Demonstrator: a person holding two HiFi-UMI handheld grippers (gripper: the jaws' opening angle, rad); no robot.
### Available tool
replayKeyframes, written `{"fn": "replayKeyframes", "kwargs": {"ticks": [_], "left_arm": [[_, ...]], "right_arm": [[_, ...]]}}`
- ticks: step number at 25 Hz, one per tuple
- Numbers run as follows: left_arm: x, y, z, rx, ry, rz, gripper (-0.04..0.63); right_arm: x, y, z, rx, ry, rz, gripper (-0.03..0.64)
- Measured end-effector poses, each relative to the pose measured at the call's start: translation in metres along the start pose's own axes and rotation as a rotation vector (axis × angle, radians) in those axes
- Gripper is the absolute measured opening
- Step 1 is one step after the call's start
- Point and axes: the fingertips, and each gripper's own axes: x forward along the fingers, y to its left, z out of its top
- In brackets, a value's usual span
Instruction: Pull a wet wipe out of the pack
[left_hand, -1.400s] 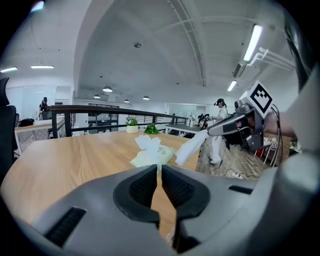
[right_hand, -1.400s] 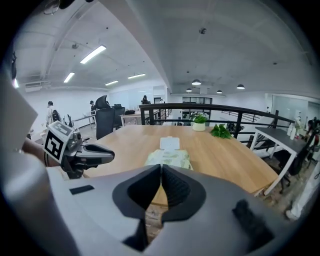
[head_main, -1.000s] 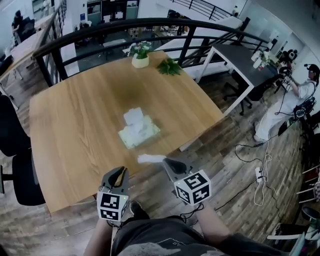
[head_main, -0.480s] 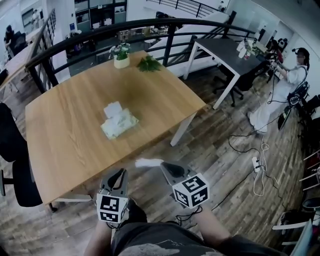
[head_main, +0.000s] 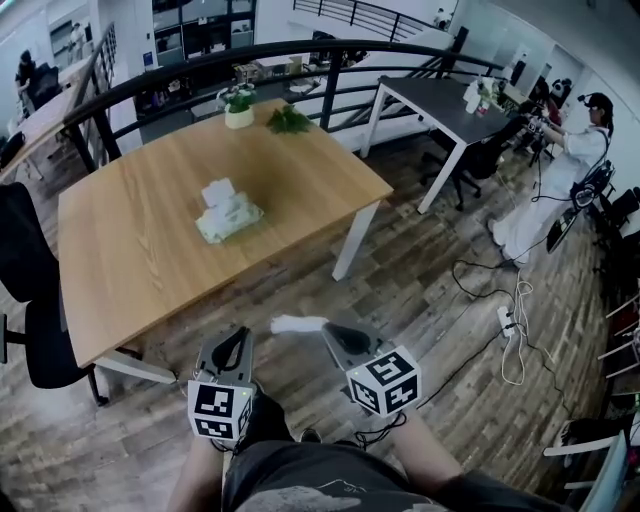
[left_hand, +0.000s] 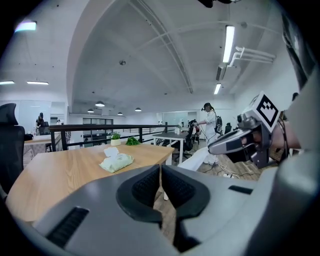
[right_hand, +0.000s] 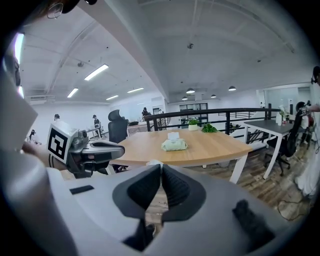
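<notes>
- Right gripper (head_main: 328, 328) clamps the wet wipe (head_main: 298, 323), which juts toward 9 o'clock, long axis 3-to-9.
- Left gripper (head_main: 238, 336): jaws together, empty.
- The pack (head_main: 230, 218) lies on the table (head_main: 130, 270), well apart at 11 o'clock from both grippers; the left is nearer.
- The wipe looks fully free of it.

Bare floor (head_main: 400, 290) before table (head_main: 130, 250), pack (head_main: 228, 218) mid-tabletop, plants (head_main: 240, 105) at far edge, chair (head_main: 30, 300) left
</notes>
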Motion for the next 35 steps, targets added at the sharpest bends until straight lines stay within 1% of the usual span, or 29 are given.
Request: {"fn": "replayKeyframes", "kwargs": {"ticks": [4, 7, 9, 13, 16, 20, 26, 30, 35], "left_arm": [[-0.033, -0.032, -0.01, -0.003, 0.003, 0.022, 0.018], [-0.062, -0.05, -0.017, -0.019, 0.012, 0.033, 0.018], [-0.083, -0.059, -0.018, -0.022, 0.01, 0.04, 0.018], [-0.11, -0.068, -0.016, -0.003, 0.002, 0.047, 0.018], [-0.118, -0.068, -0.017, 0.002, -0.002, 0.037, 0.018], [-0.134, -0.063, -0.02, -0.002, -0.01, 0.01, 0.018], [-0.174, -0.044, -0.031, -0.01, -0.016, -0.01, 0.018], [-0.203, -0.031, -0.046, -0.026, -0.018, -0.015, 0.018], [-0.229, -0.026, -0.06, -0.039, -0.013, -0.027, 0.018]], "right_arm": [[-0.032, 0.017, -0.023, -0.012, -0.004, 0.027, 0.029], [-0.05, 0.033, -0.036, -0.026, -0.002, 0.048, 0.029], [-0.06, 0.044, -0.041, -0.023, -0.006, 0.056, 0.029], [-0.074, 0.063, -0.044, -0.013, -0.019, 0.057, 0.029], [-0.078, 0.074, -0.046, -0.017, -0.017, 0.052, 0.029], [-0.078, 0.092, -0.048, -0.027, -0.005, 0.025, 0.029], [-0.071, 0.142, -0.05, -0.052, 0.022, 0.019, 0.029], [-0.069, 0.182, -0.063, -0.099, 0.058, 0.022, 0.028], [-0.075, 0.211, -0.068, -0.112, 0.065, 0.017, 0.029]]}}
